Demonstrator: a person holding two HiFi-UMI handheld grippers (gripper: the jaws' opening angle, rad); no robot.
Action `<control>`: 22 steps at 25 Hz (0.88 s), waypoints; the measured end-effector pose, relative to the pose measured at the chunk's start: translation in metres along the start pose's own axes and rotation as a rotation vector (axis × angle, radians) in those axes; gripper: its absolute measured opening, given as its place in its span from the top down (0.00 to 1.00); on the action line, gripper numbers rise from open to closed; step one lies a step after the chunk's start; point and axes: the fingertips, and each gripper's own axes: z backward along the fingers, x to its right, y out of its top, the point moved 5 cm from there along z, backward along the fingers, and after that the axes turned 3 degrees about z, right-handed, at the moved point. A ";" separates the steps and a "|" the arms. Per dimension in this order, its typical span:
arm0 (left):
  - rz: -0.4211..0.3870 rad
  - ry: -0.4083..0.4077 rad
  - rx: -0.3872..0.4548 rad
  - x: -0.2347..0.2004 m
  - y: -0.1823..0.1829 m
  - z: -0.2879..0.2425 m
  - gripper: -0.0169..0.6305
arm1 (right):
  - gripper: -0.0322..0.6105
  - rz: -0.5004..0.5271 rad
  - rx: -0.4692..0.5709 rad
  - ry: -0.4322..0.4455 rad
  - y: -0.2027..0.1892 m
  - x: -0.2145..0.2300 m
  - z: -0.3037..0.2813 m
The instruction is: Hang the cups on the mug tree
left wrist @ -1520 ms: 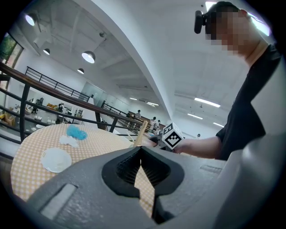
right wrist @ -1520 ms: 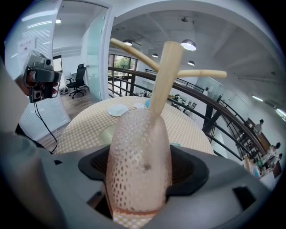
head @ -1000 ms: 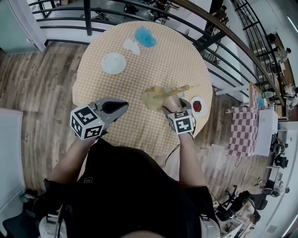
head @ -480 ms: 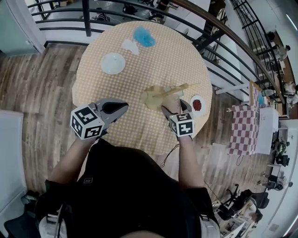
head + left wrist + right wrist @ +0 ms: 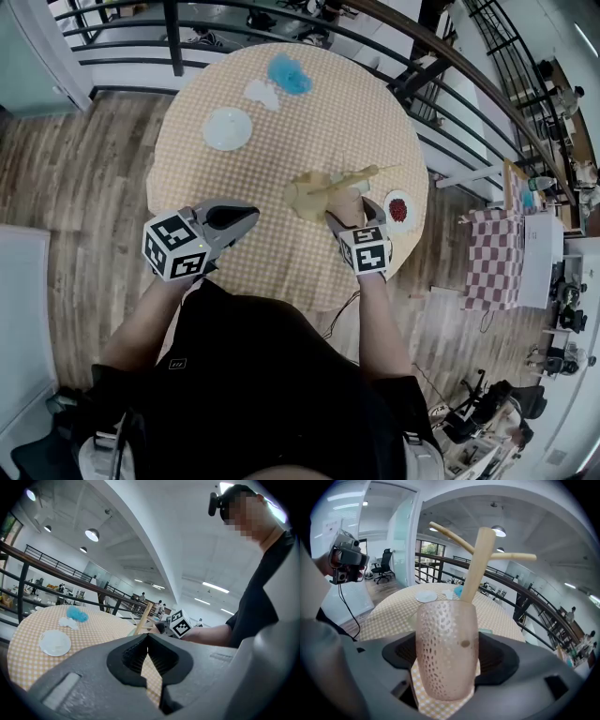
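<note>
Cup (image 5: 447, 648), long axis vertical in the right gripper view, clamped by right hand-held gripper (image 5: 343, 217).

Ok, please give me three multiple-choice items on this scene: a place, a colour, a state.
1. Where is the dimpled pink translucent cup? A on a white plate; B in the right claw; C on the wooden mug tree.
2. What colour is the crumpled thing near the round checked table's far edge? A blue; B red; C black.
3. How is the left claw? A open; B shut on a cup; C shut, empty.
Key: 1 B, the jaws press its sides. 2 A, blue in the head view. 3 C, its jaws meet with nothing between.
</note>
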 end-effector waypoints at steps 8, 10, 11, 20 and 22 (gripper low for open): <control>0.014 0.003 0.001 -0.002 -0.004 0.002 0.96 | 0.37 0.167 -0.047 -0.051 0.018 -0.006 0.001; 0.013 0.003 0.000 -0.003 -0.005 0.002 0.96 | 0.37 0.255 -0.103 -0.072 0.018 -0.009 0.000; 0.009 0.002 -0.003 -0.003 -0.006 0.001 0.96 | 0.37 0.293 -0.130 -0.075 0.018 -0.011 -0.002; -0.128 -0.108 -0.128 0.013 -0.007 -0.066 0.96 | 0.37 0.367 -0.202 -0.055 0.007 -0.021 -0.006; -0.166 -0.132 -0.163 0.017 -0.008 -0.088 0.96 | 0.37 0.357 -0.200 -0.055 0.007 -0.021 -0.006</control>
